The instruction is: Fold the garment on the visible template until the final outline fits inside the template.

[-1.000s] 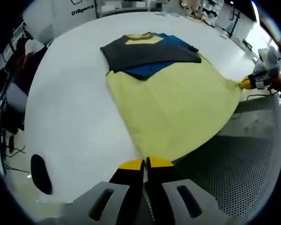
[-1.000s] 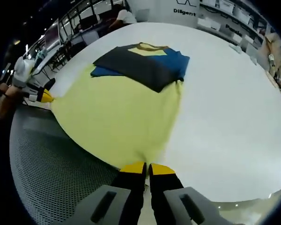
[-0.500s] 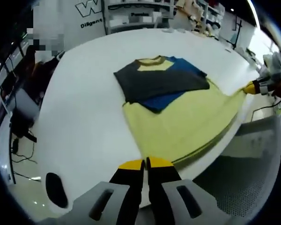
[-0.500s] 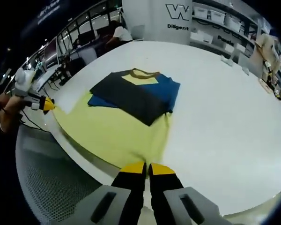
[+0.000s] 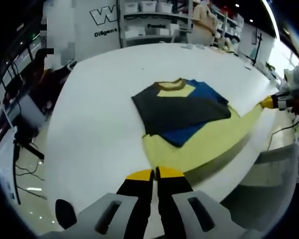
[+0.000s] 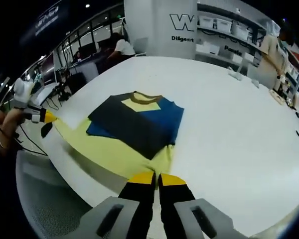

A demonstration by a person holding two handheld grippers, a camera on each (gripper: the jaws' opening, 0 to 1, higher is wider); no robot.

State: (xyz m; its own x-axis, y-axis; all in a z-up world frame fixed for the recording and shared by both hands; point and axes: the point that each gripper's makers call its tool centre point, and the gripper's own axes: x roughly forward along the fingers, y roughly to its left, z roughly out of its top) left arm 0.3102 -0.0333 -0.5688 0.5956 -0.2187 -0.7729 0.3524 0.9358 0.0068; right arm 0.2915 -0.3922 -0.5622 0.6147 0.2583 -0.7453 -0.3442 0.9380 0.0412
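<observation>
Both grippers, left [image 5: 155, 174] and right [image 6: 156, 179], are closed on the hem corners of the shirt [image 5: 189, 122] on the white table [image 5: 99, 114]. No template seems visible. Carry the hem forward evenly, keeping it taut.

- Both views are bright in the middle: the white table [image 5: 99, 114] takes even light from overhead and looks close to washed out.
- Strong glare sits at the upper right edge of the left gripper view, bleaching the detail there.
- Small ceiling lamps show as points in the dark background of the right gripper view.
- Shadows are soft; a faint one runs under the garment [image 6: 134, 124] along the table edge.
- Fisheye bending curves the table rim, and the edges turn dim and blurred.
- The centre is fairly sharp; background shelves and lettering are soft.
</observation>
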